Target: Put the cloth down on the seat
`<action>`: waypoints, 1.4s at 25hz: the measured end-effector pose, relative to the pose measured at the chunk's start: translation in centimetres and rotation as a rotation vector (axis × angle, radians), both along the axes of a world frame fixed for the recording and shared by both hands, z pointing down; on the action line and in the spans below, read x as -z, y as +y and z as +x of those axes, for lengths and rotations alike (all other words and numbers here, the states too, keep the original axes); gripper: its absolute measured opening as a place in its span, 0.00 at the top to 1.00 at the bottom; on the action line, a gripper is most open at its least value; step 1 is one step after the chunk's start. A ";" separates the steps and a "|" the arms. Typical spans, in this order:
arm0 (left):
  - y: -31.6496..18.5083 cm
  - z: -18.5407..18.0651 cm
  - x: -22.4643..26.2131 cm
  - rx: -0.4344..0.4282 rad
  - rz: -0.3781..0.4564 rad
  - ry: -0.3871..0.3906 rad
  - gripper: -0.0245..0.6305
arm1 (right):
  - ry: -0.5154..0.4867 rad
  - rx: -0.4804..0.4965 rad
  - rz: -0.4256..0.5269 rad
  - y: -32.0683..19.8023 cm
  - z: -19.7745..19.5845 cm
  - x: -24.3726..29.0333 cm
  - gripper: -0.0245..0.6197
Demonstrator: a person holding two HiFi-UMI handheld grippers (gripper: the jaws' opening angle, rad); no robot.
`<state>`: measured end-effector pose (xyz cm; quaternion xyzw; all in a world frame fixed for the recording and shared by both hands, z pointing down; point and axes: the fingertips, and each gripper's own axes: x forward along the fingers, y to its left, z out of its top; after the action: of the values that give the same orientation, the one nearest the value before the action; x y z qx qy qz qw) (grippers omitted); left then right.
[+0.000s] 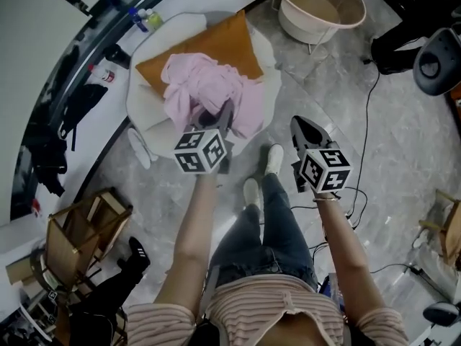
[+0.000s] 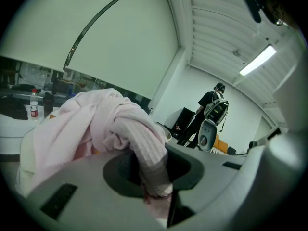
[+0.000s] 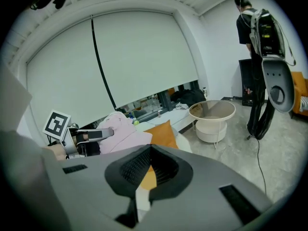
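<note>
Left tool (image 1: 225, 117) was clamped on a ribbed fold of the pink cloth (image 1: 198, 85); in the left gripper view its jaws (image 2: 156, 184) pinched that fold, with the bulk of the cloth (image 2: 91, 124) piled beyond them. The right tool (image 1: 304, 130) hung to the right of centre in the head view, apart from the cloth. Its jaws (image 3: 149, 150) were drawn together at the tips with nothing between them.

A grey marbled floor (image 1: 403, 121) filled most of the head view. The white rounded seat (image 1: 144, 107) stood in the upper left of centre. A round pale side table (image 1: 356, 16) sat at the top right, well apart from the seat.

An orange cushion (image 1: 223, 45) lay tilted across the seat. The cloth rested in a loose heap on the cushion's lower half, spilling toward the seat's near edge, where the left tool met it. A small red-capped bottle (image 1: 101, 72) stood on the ledge to the left of the seat.
</note>
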<state>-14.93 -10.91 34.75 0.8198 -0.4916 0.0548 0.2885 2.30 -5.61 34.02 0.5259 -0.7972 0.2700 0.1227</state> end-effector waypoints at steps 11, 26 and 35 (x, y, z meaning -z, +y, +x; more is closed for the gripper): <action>-4.3 3.2 -7.6 -0.021 -0.105 -0.046 0.81 | 0.010 0.028 -0.090 -5.0 0.9 -6.4 0.95; -12.0 7.3 -15.3 -0.041 -0.214 -0.080 0.81 | 0.005 0.062 -0.197 -14.4 3.0 -13.3 0.95; -18.2 9.4 -17.8 -0.055 -0.214 -0.101 0.81 | 0.000 0.075 -0.231 -19.3 3.5 -16.8 0.95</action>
<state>-5.49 -29.14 52.58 0.7939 -0.4739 0.1559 0.3476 5.77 -24.96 50.85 0.4779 -0.7799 0.3553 0.1928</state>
